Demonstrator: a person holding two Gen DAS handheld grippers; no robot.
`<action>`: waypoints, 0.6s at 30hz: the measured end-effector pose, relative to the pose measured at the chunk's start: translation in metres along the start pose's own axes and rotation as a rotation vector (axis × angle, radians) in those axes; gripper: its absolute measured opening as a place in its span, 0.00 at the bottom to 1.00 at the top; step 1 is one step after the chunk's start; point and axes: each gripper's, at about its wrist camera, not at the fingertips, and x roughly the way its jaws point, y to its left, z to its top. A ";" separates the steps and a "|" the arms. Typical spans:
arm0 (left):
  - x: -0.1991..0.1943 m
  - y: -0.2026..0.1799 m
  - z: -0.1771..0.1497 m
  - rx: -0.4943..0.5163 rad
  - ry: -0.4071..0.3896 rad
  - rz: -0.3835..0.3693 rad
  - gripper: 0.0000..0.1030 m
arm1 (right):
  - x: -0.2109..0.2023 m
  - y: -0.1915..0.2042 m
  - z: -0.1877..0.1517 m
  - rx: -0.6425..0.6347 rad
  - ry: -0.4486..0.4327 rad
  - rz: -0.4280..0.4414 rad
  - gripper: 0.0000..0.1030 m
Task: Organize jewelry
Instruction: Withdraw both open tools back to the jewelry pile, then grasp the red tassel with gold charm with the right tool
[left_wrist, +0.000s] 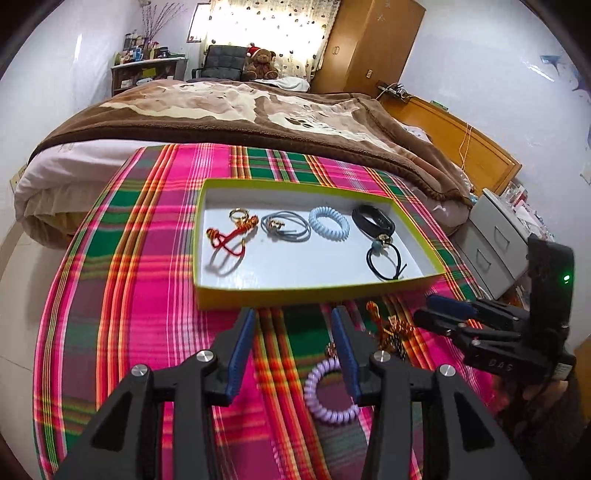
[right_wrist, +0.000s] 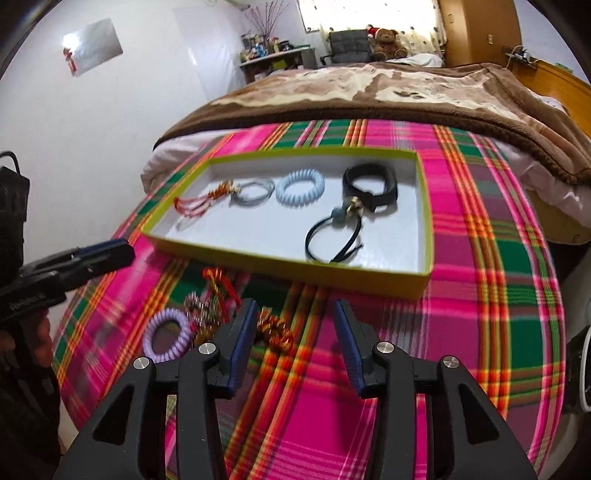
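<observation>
The purple coil band (left_wrist: 334, 393) lay on the plaid desk (left_wrist: 147, 258) before the tray (left_wrist: 314, 291), beside tangled orange cords (right_wrist: 275, 328). It looked light, springy and soft; pinching one side of its ring seemed best. The left claw (left_wrist: 293, 354) and right claw (right_wrist: 295, 345) gaped wide, empty.

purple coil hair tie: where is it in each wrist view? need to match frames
Left wrist: purple coil hair tie lies low, right of centre, on the plaid cloth, partly behind the left gripper's right finger.
Right wrist: purple coil hair tie lies lower left, left of the right gripper.
Shared landmark: the yellow-rimmed tray; the tie lies outside its near wall.
</observation>
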 end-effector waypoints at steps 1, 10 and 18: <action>-0.001 0.001 -0.002 -0.004 0.000 -0.002 0.44 | 0.002 0.000 -0.002 -0.008 0.008 0.003 0.43; -0.007 0.017 -0.016 -0.050 0.006 0.001 0.44 | 0.018 0.014 -0.006 -0.088 0.053 -0.016 0.43; -0.005 0.023 -0.023 -0.071 0.017 -0.006 0.44 | 0.021 0.017 -0.008 -0.107 0.045 -0.024 0.43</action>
